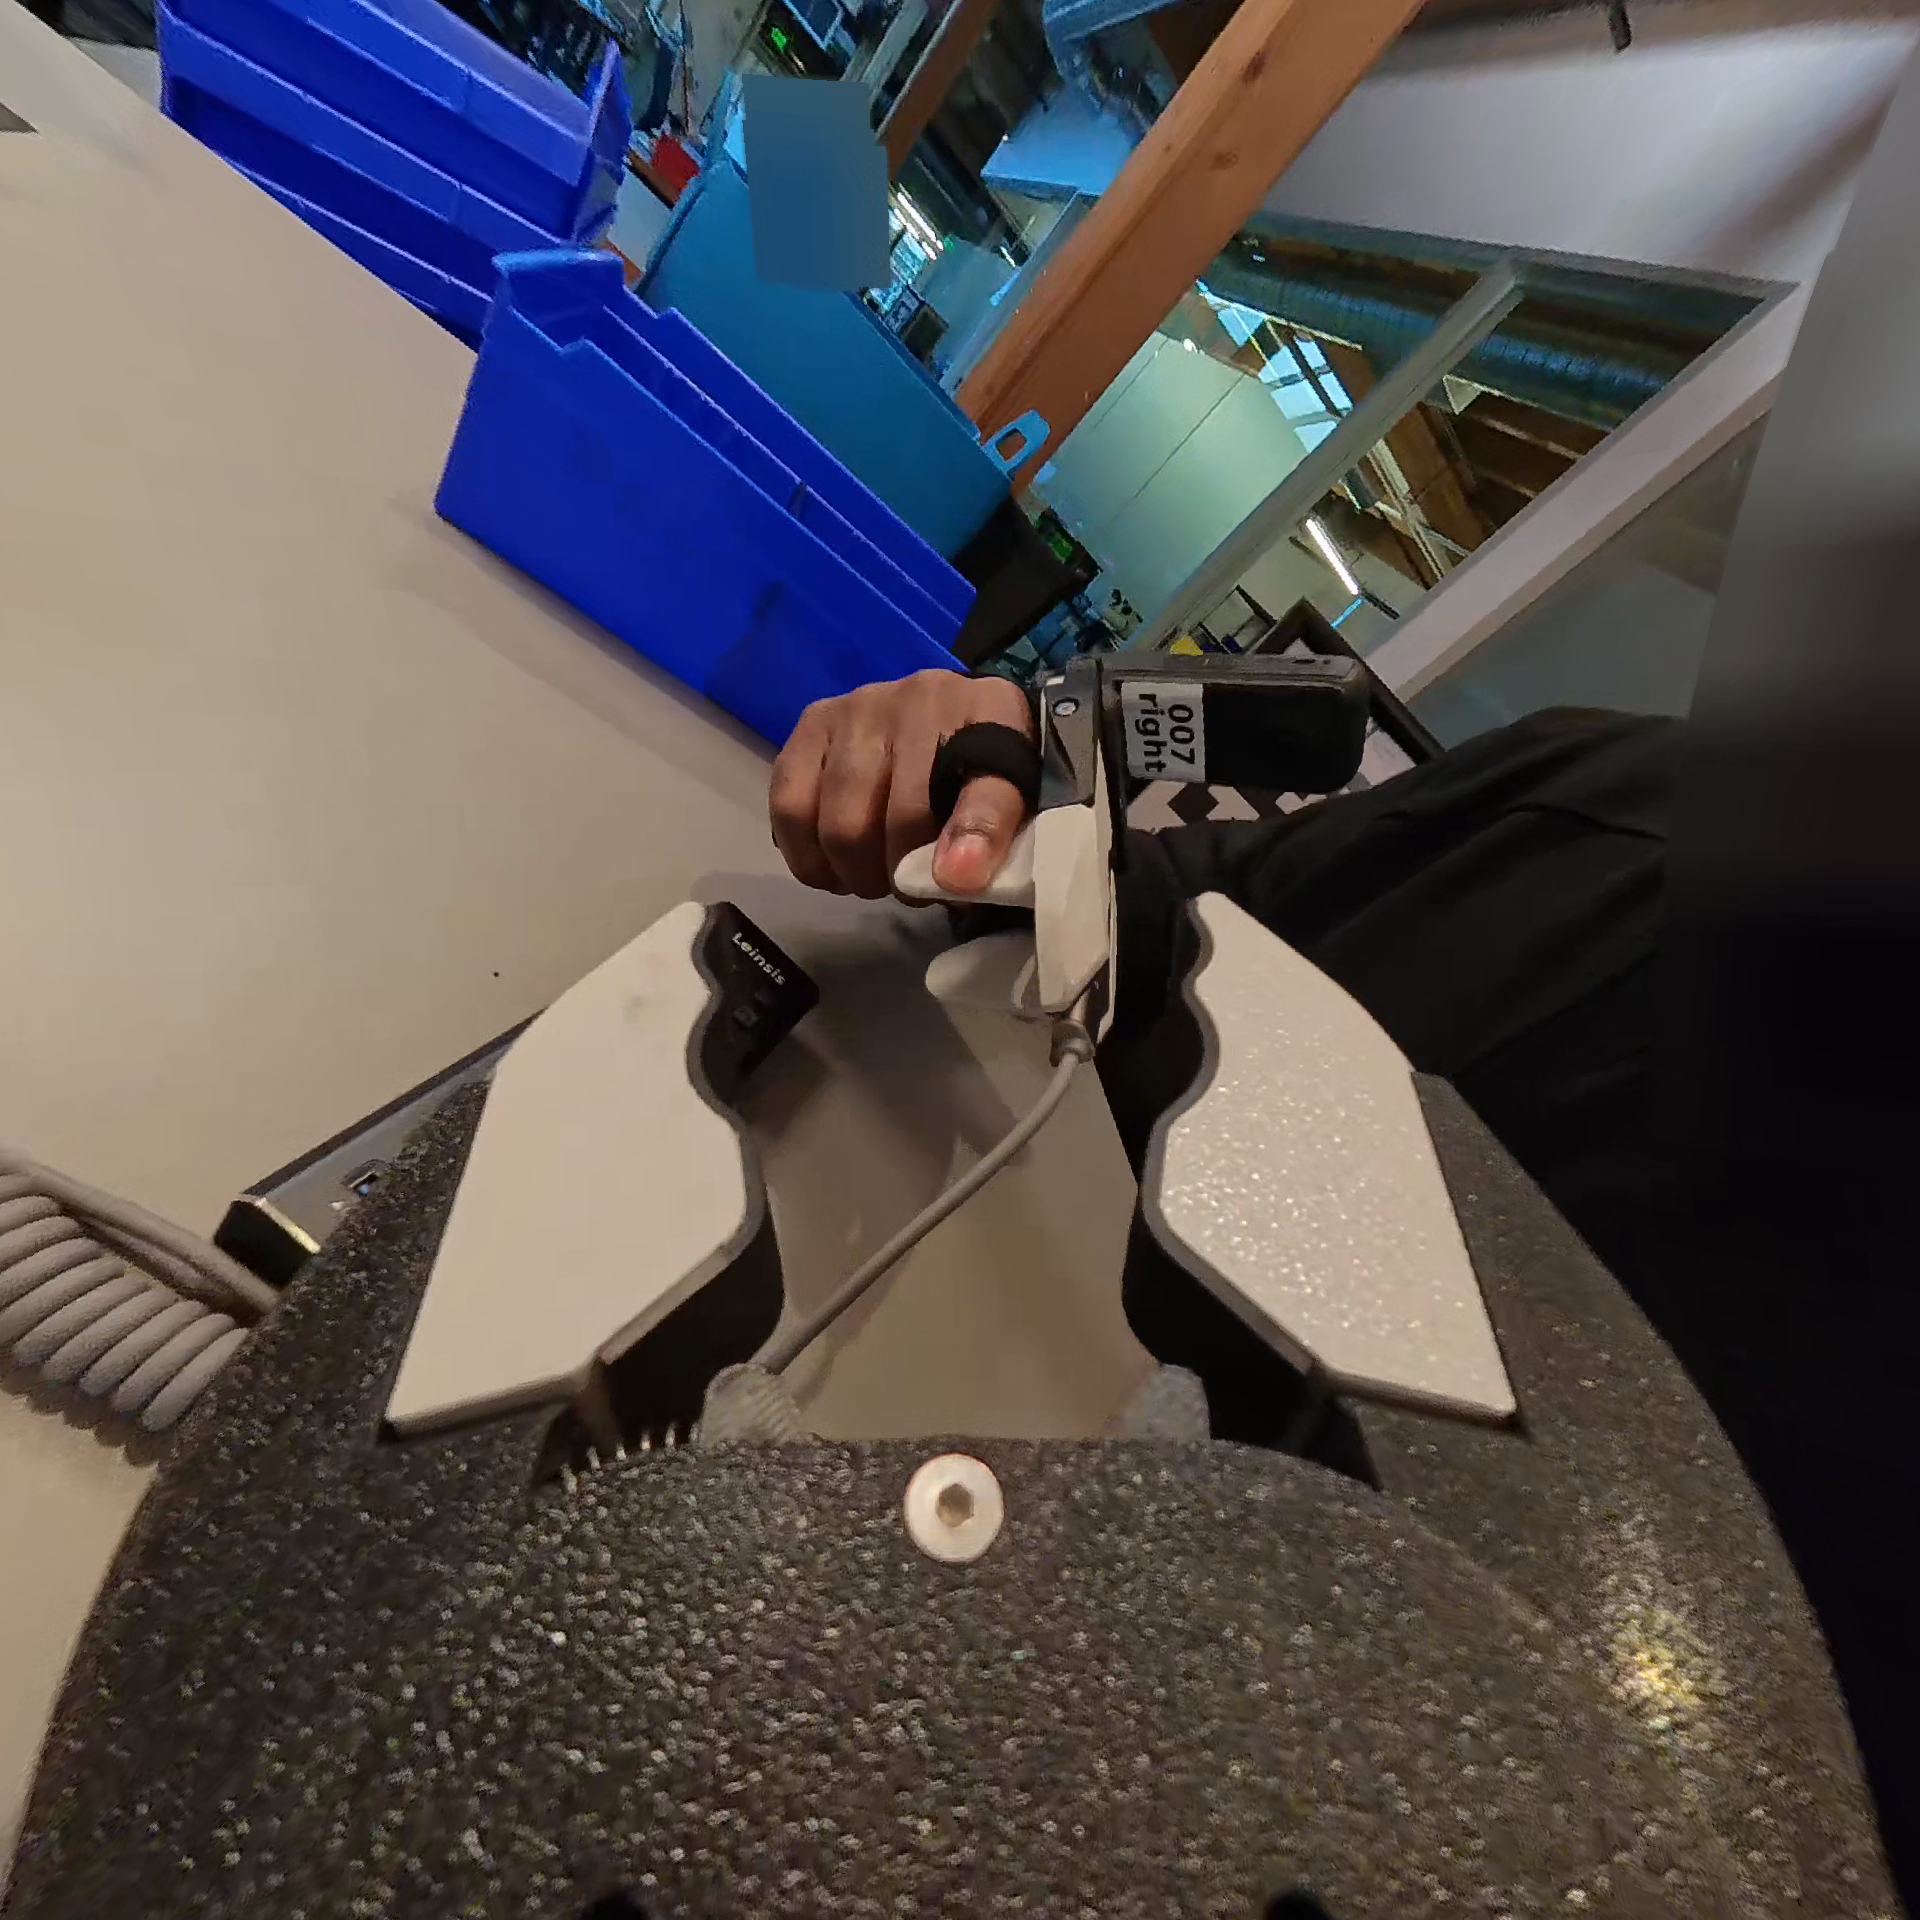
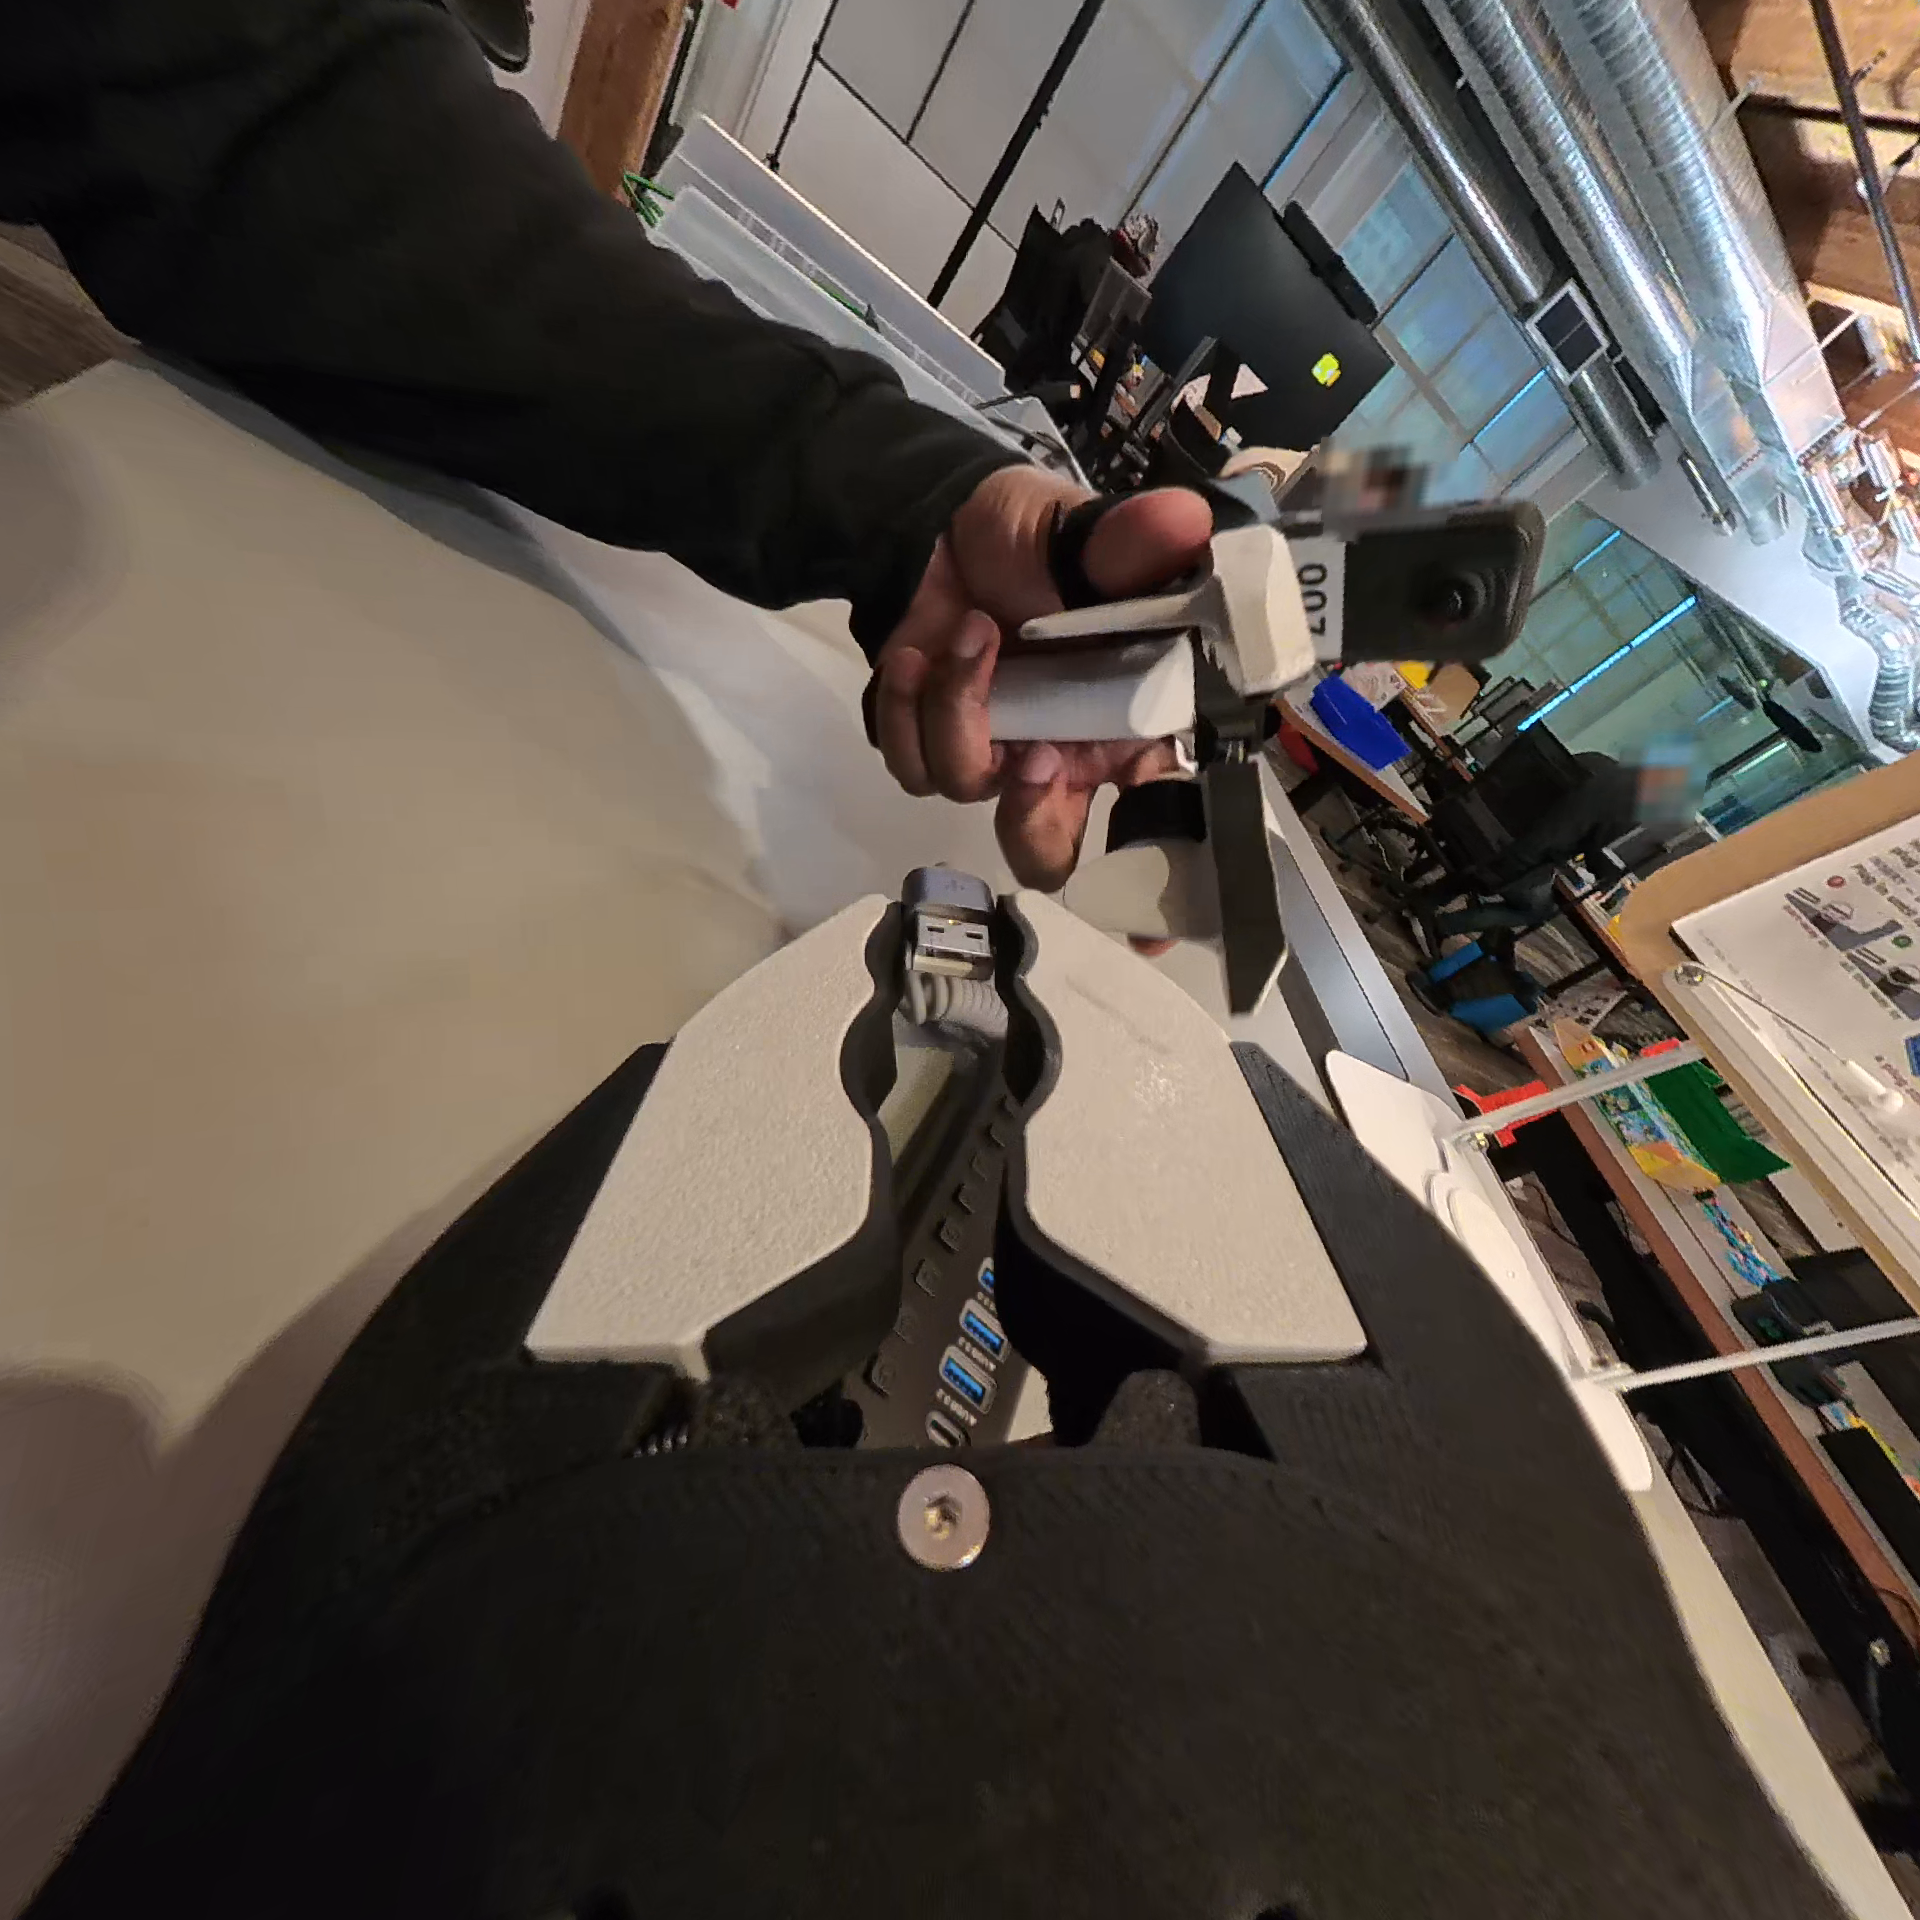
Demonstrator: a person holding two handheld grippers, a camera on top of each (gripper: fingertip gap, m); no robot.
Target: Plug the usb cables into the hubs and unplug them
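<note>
Right now we are pinching a grey USB plug [image 2: 948, 935] in our right gripper [image 2: 951, 940] above the dark hub [image 2: 961, 1340], while our left gripper [image 1: 951, 997] is hanging spread beside a small black hub [image 1: 756, 997] on the white table [image 1: 260, 623].

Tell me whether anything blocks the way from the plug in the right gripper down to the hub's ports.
Nothing visible does. The right gripper is shut on the silver USB plug, and the dark hub lies below between the fingers, its blue ports bare. Only the plug's own coiled cable hangs between them.
</note>
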